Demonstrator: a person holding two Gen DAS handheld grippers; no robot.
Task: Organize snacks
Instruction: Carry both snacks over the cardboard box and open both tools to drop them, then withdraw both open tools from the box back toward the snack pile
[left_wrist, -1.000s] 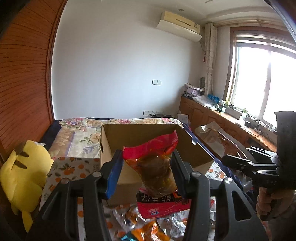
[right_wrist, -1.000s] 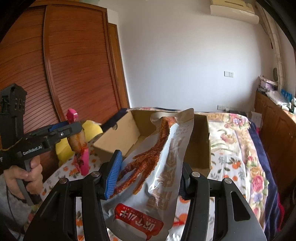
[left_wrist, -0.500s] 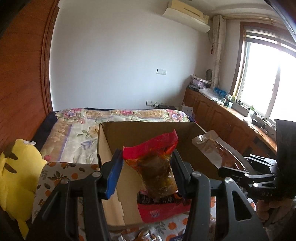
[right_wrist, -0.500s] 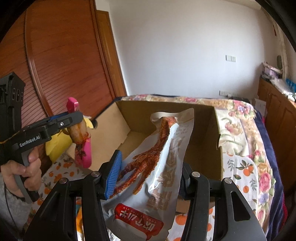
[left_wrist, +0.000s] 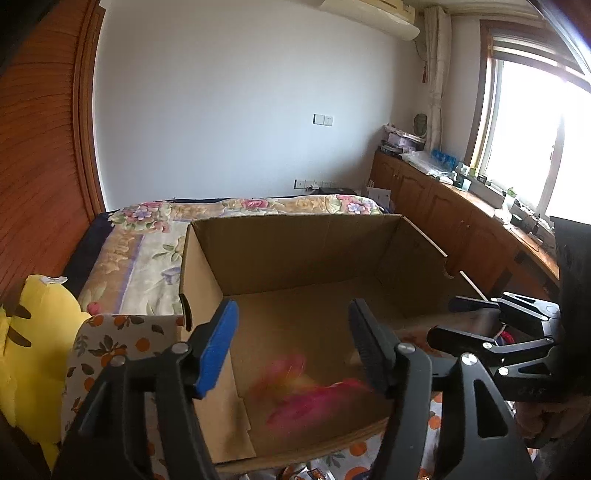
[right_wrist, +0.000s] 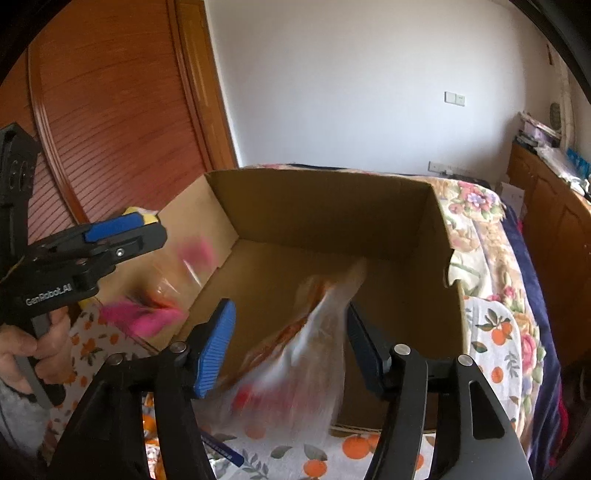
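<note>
An open cardboard box (left_wrist: 295, 221) (right_wrist: 317, 177) stands on the bed in front of both grippers. My left gripper (left_wrist: 293, 347) (right_wrist: 147, 232) hangs over the box's near left side, its jaws opening. A blurred red snack packet (left_wrist: 303, 391) (right_wrist: 147, 314) drops free below them into the box. My right gripper (right_wrist: 290, 343) (left_wrist: 443, 319) is over the box's near right edge, its jaws also opening. A blurred white chicken-feet packet (right_wrist: 306, 343) slips down between them, and the pads no longer press on it.
A yellow plush toy (left_wrist: 33, 332) lies left of the box. An orange-print cloth (right_wrist: 495, 332) and a floral bedspread (left_wrist: 147, 236) cover the bed. Loose snack packets (left_wrist: 306, 472) show at the near edge. A wooden wardrobe (right_wrist: 110, 110) is left, cabinets (left_wrist: 461, 221) right.
Both grippers moved forward and down over the box, then opened. The red packet has left the left jaws and the white packet is sliding out of the right ones.
</note>
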